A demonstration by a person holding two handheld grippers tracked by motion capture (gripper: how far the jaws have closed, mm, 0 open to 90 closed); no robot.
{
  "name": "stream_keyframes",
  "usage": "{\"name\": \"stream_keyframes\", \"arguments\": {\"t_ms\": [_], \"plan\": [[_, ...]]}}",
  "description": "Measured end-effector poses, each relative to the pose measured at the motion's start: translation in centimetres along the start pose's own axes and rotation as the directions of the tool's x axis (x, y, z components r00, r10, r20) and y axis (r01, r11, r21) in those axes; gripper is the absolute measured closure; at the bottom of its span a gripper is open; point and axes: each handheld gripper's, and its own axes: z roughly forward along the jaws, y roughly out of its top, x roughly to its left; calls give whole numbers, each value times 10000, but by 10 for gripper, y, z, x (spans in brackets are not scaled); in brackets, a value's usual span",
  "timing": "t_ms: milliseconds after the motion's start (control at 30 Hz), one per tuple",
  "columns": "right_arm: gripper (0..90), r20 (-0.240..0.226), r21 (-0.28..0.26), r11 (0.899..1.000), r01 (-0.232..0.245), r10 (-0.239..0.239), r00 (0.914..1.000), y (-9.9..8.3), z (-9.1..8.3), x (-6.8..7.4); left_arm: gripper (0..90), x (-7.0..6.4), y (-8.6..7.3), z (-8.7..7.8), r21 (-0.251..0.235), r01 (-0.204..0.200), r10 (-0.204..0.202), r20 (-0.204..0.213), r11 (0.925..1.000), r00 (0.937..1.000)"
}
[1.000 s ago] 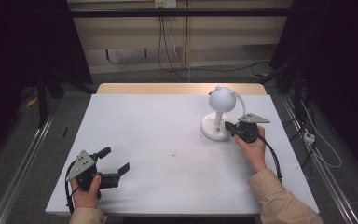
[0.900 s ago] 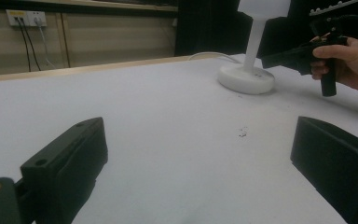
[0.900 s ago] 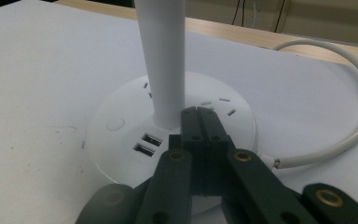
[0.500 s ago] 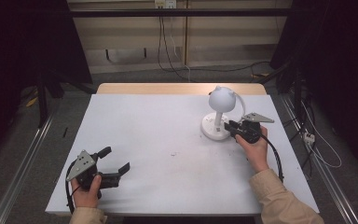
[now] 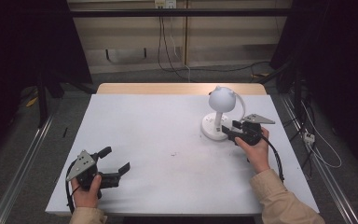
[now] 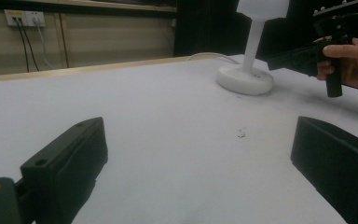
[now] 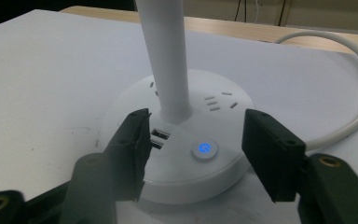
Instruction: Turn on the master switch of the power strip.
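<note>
A white desk lamp (image 5: pixel 220 103) with a round head and a disc base stands on the table's right half. Its base (image 7: pixel 182 140) carries a glowing blue power button (image 7: pixel 204 149), USB ports and socket slots. My right gripper (image 5: pixel 230 132) hovers at the base's near edge, open, its jaws straddling the button and stem (image 7: pixel 166 56). Near the front left corner my left gripper (image 5: pixel 115 160) rests low over the table, open and holding nothing. The left gripper view looks across the table to the lamp base (image 6: pixel 245 79) and the right gripper (image 6: pixel 284 59).
The lamp's white cord (image 7: pixel 354 93) curves off the base to the right and back. The white tabletop (image 5: pixel 158 135) has a small dark speck (image 5: pixel 172 153) near its middle. Cables (image 5: pixel 307 140) lie on the floor right of the table.
</note>
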Motion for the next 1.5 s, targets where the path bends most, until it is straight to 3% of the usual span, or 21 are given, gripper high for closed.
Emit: {"name": "stream_keyframes", "arguments": {"t_ms": [533, 833, 1500], "plan": [[224, -365, -203, 9997, -143, 136, 9992, -2, -14, 3, 34, -2, 1, -1, -29, -42, 42, -4, 10000, 10000], [202, -819, -230, 9992, -340, 320, 9961, -7, -24, 8, 34, -2, 2, 3, -55, -18, 18, 47, 10000, 10000], [164, -1232, -73, 10000, 33, -42, 9924, -18, -39, 21, 33, -1, 3, 2, -156, 48, -47, 86, 9999, 10000]]}}
